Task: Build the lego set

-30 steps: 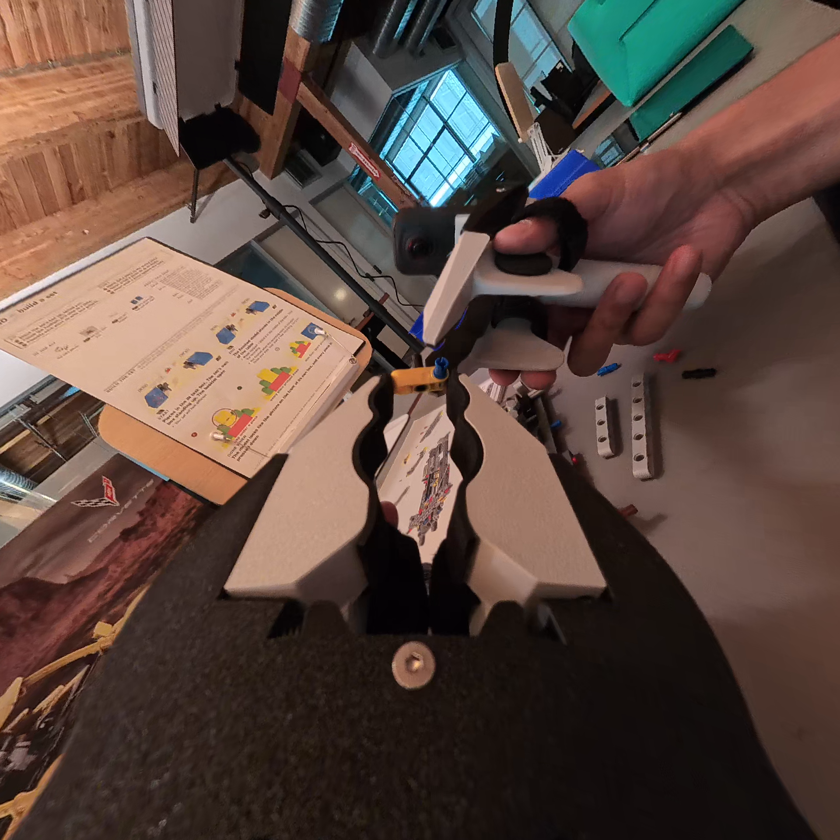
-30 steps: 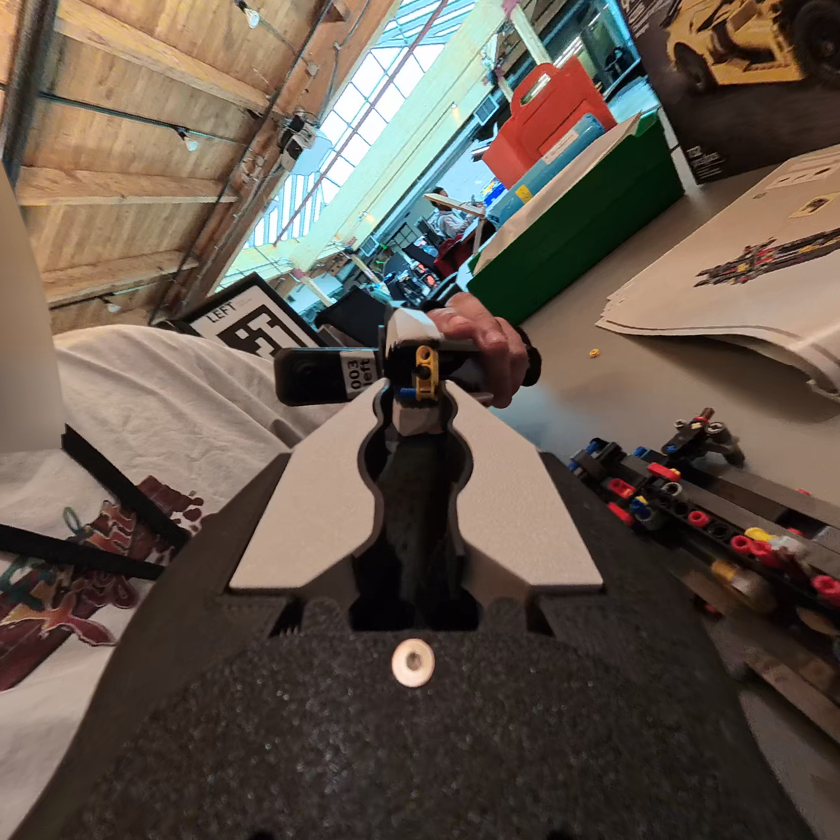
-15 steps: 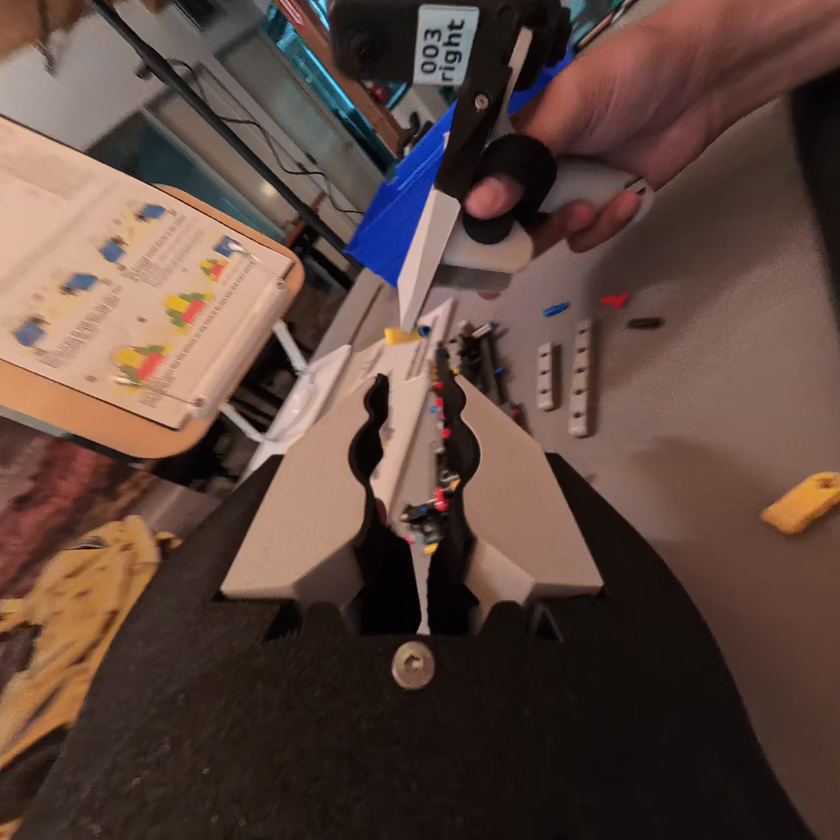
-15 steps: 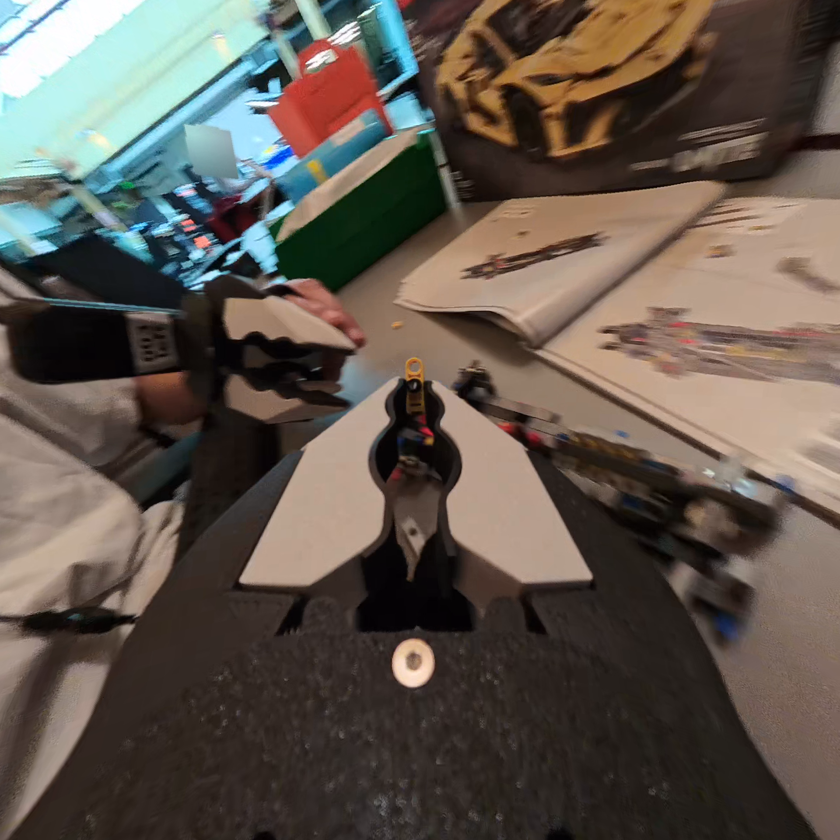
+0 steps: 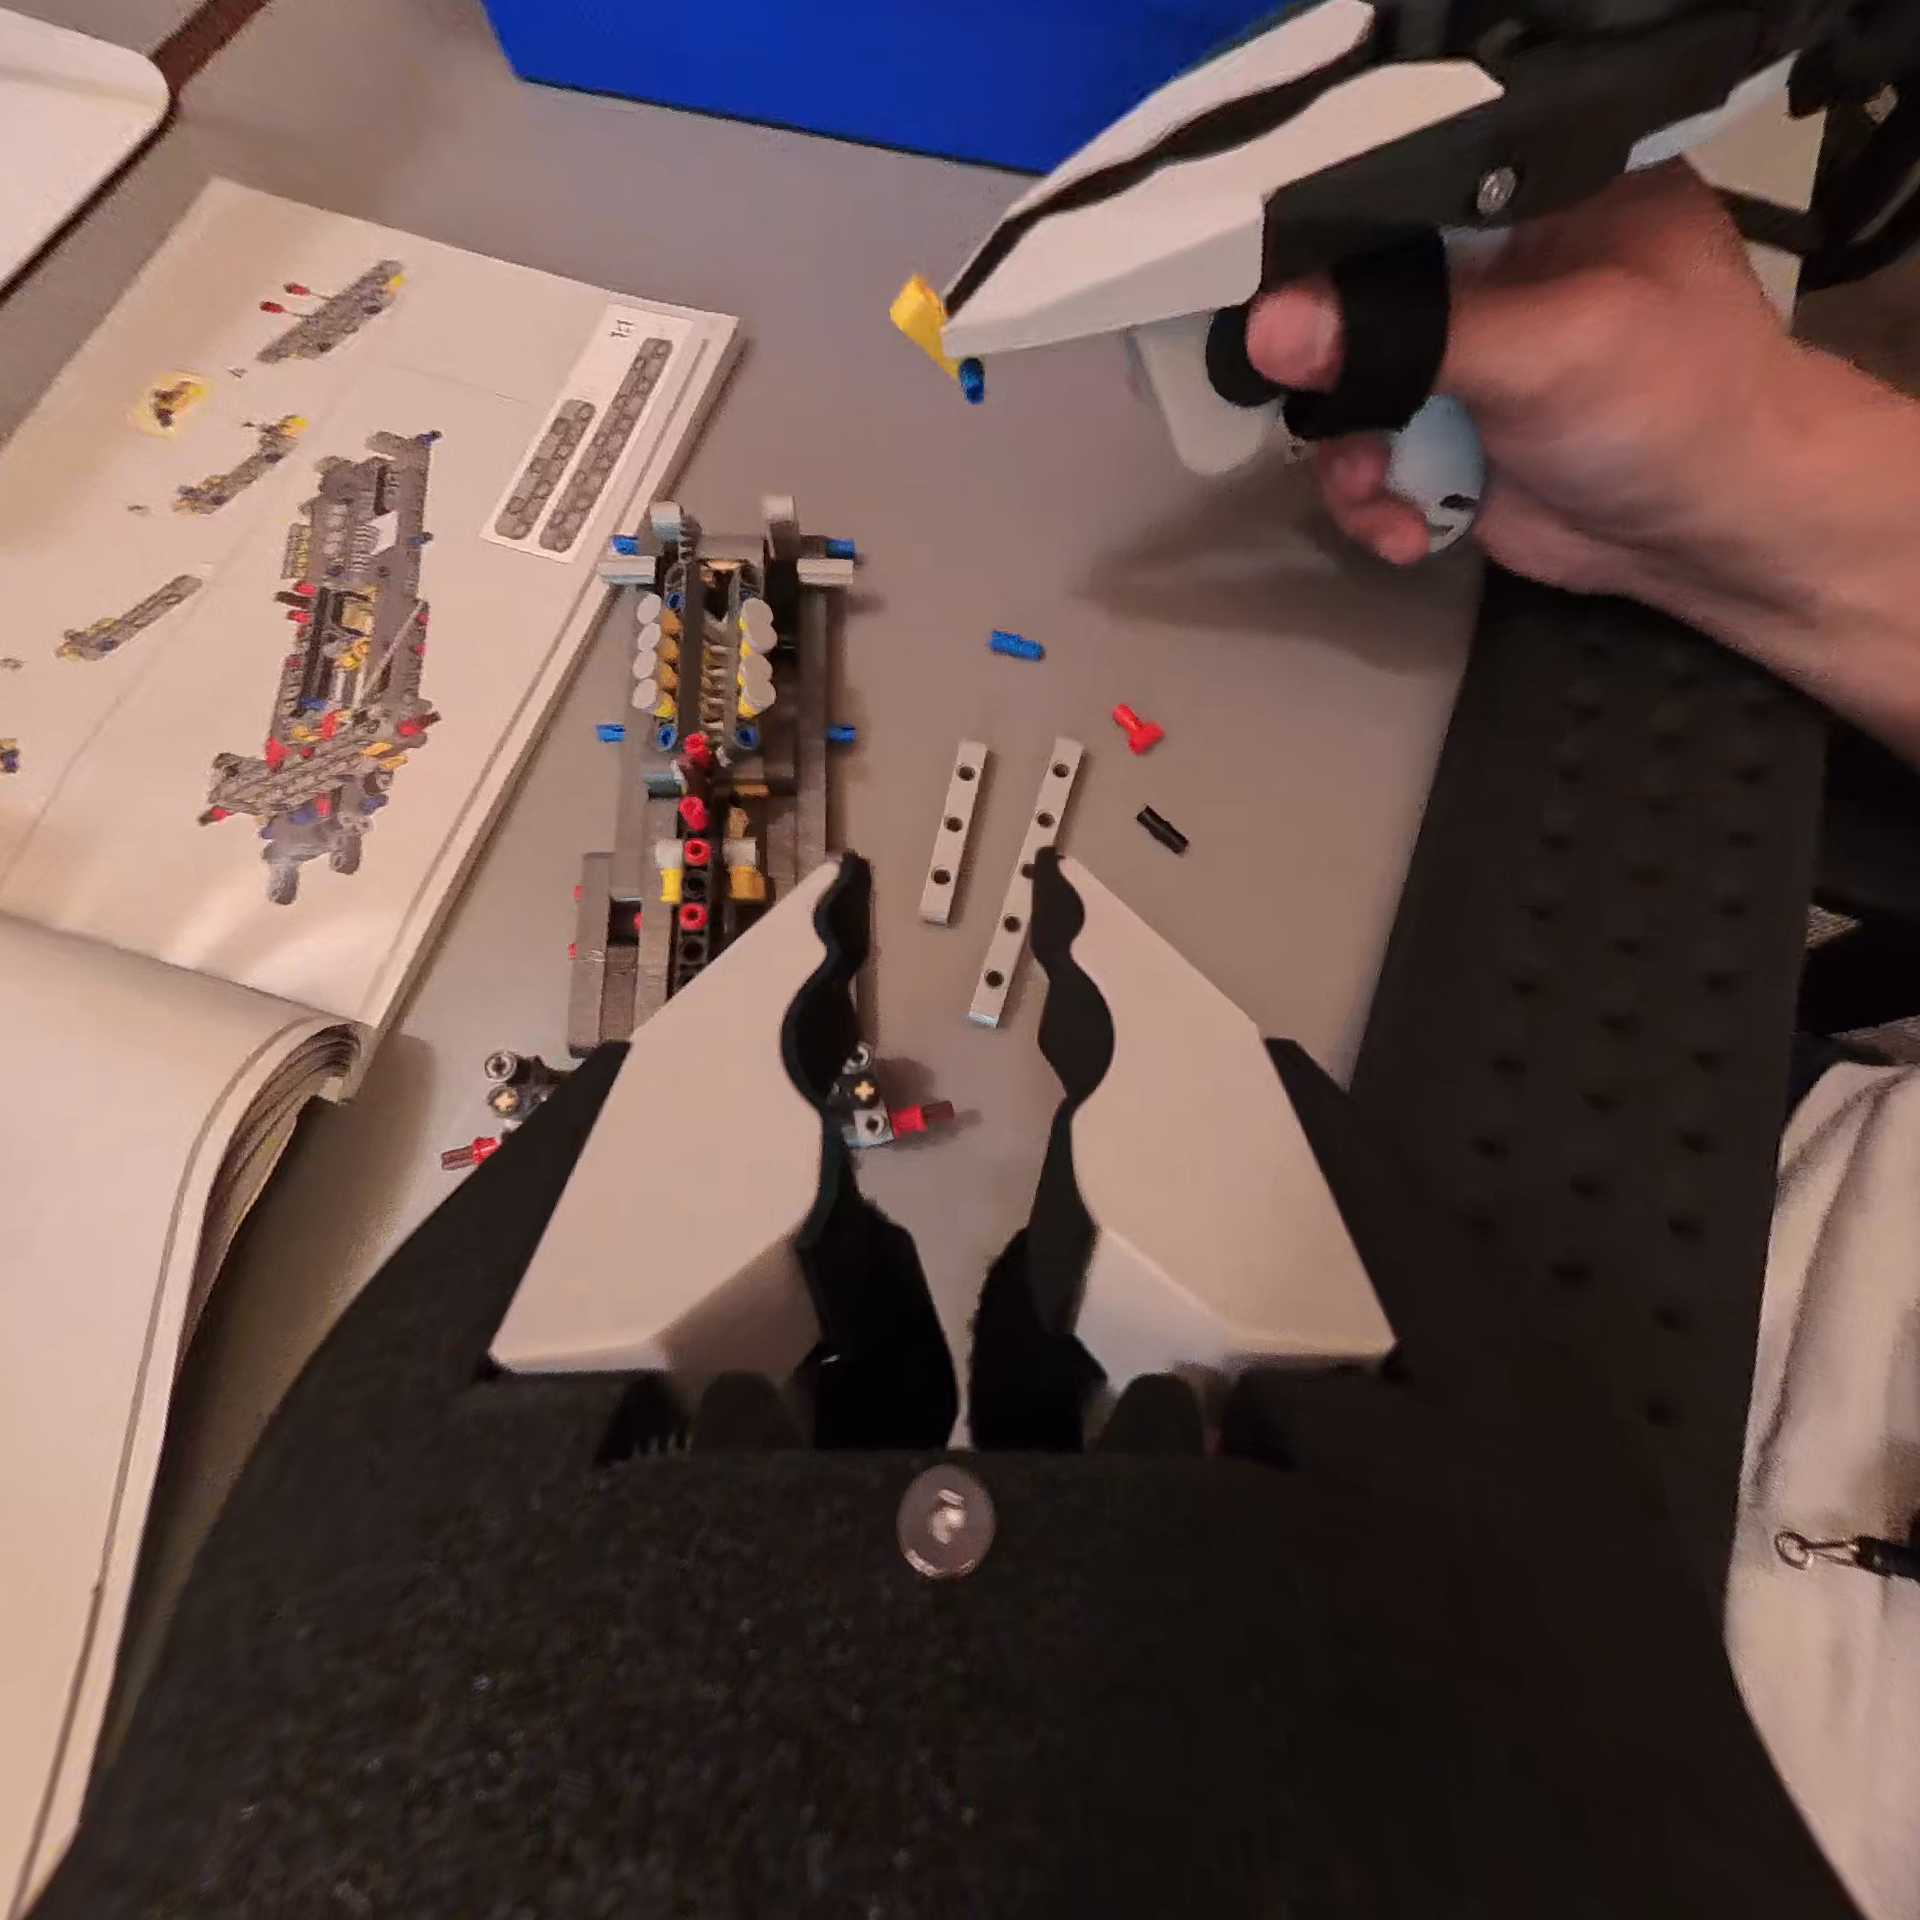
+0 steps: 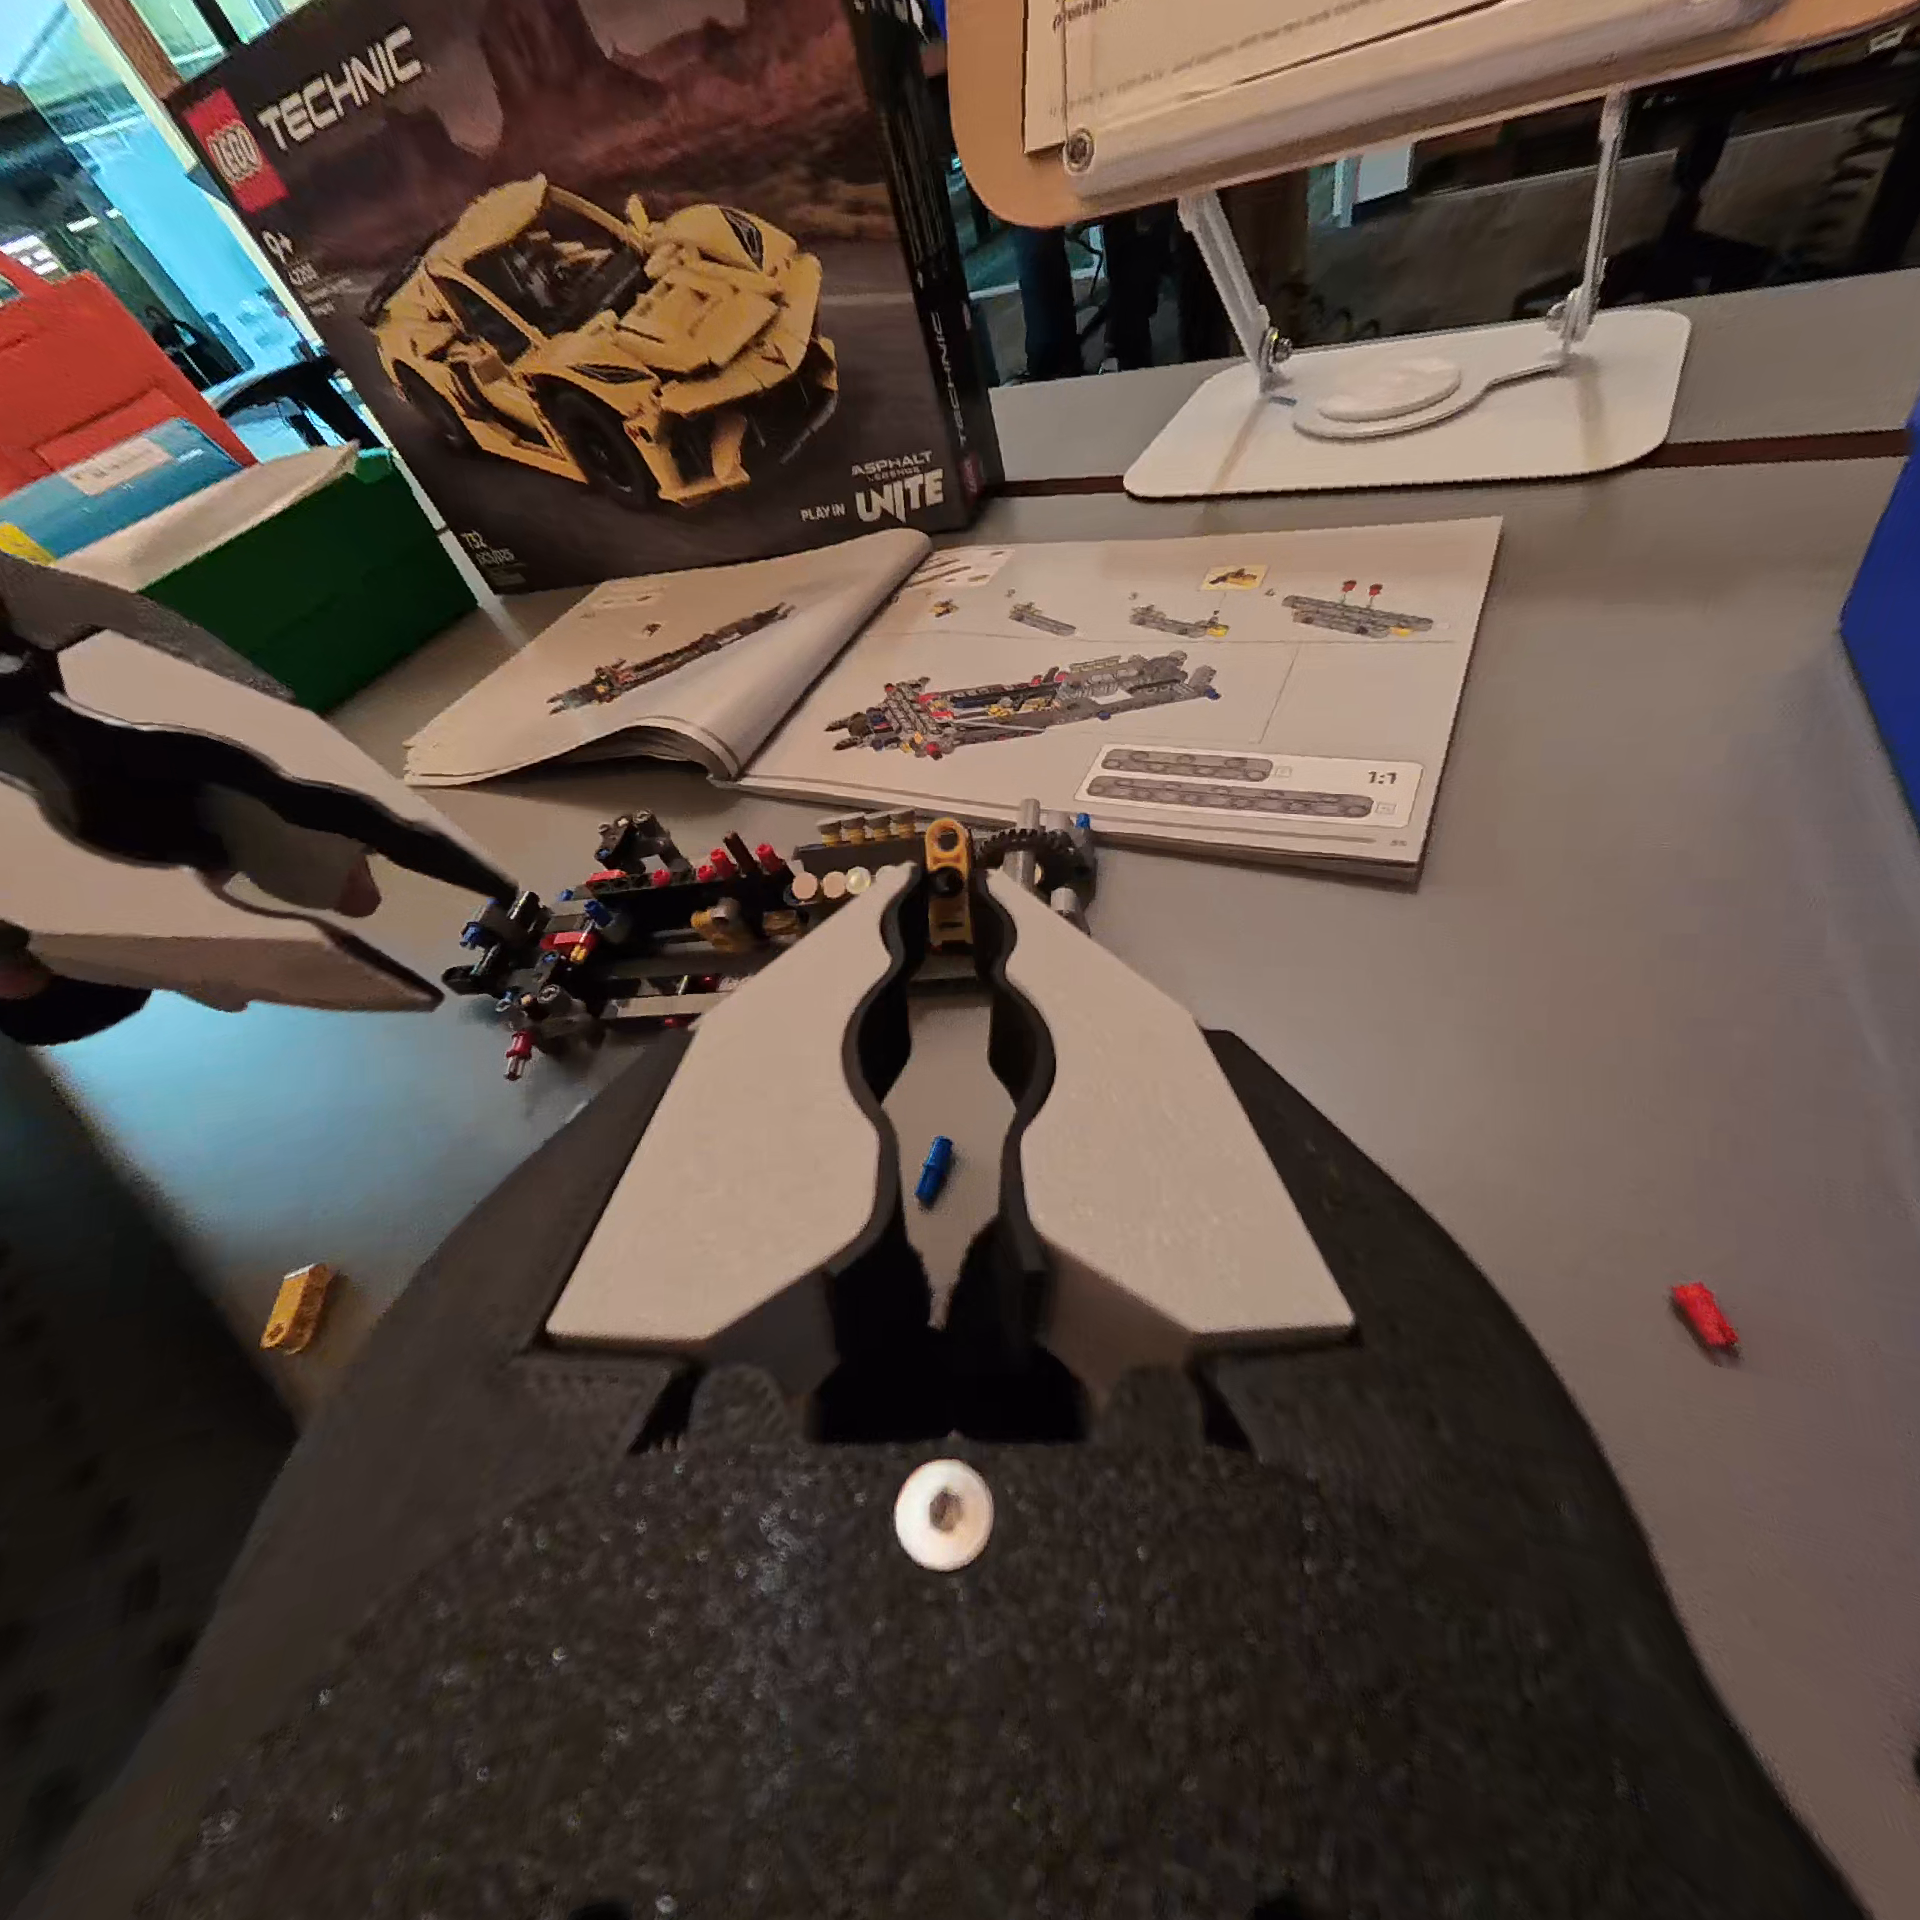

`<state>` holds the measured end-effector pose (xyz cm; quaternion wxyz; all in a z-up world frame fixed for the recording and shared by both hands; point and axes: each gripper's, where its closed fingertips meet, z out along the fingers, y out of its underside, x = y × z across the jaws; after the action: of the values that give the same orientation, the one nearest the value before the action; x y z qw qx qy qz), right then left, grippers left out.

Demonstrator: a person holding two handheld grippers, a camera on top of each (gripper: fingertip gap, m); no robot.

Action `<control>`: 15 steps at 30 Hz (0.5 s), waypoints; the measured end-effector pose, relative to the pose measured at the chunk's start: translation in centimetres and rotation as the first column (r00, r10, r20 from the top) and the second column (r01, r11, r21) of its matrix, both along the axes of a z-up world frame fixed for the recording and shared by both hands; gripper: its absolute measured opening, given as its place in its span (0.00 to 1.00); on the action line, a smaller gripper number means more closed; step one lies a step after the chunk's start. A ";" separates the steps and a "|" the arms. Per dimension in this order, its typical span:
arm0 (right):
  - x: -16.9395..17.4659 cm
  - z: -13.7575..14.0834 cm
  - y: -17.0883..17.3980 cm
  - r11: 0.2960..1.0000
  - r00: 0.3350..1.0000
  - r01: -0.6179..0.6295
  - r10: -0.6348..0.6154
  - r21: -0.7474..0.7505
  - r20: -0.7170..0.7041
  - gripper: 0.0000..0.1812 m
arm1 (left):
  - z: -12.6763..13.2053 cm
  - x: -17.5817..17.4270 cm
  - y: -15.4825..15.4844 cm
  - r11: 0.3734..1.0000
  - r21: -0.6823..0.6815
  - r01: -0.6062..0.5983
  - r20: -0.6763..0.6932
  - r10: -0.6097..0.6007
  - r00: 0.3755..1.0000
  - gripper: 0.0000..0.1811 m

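In the left wrist view, the left gripper (image 5: 945, 873) hovers over the grey desk (image 5: 1247, 582) with its fingers (image 5: 717, 1081) spread apart and empty; the partly built chassis (image 5: 717, 727) lies just ahead of them, beside the open instruction booklet (image 5: 312, 582), with two light grey beams (image 5: 997, 873) and loose blue, red and black pins near by. Farther off, the right gripper (image 5: 951, 348) pinches a yellow connector (image 5: 920, 312) bearing a blue pin. In the right wrist view, the right gripper (image 6: 948, 883) fingers are closed on that yellow connector (image 6: 948, 868), held over the chassis (image 6: 727, 914); a blue pin (image 6: 933, 1169) lies on the desk (image 6: 1558, 1039) below, and the set's box (image 6: 623, 312) stands behind the booklet (image 6: 1039, 665).
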<state>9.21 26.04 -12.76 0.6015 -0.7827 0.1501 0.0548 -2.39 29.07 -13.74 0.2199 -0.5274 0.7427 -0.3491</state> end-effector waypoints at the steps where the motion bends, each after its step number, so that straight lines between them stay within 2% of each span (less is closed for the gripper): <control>1: -0.1 0.0 0.0 1.000 1.000 -0.005 0.005 -0.002 0.004 0.03 | -0.1 0.1 -0.2 1.000 -0.012 0.003 -0.016 -0.004 1.000 0.16; 4: -0.5 0.1 0.1 1.000 0.999 -0.029 0.029 0.010 -0.012 0.03 | -2.0 -0.2 -0.5 1.000 -0.002 0.029 -0.162 -0.029 0.986 0.20; 9: -0.8 0.3 0.2 0.998 0.998 -0.051 0.052 0.033 -0.033 0.03 | -3.2 1.7 -0.2 0.987 0.117 0.114 -0.205 -0.088 0.975 0.10; 15: -0.7 0.5 0.1 0.997 0.996 -0.055 0.059 0.055 -0.073 0.03 | -5.5 2.7 -0.6 0.949 0.170 0.266 -0.321 -0.202 0.925 0.08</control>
<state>8.55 26.11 -12.29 0.6143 -0.7678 0.1486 0.1051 0.30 28.44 -19.27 0.1157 -0.4552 0.8578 -0.2086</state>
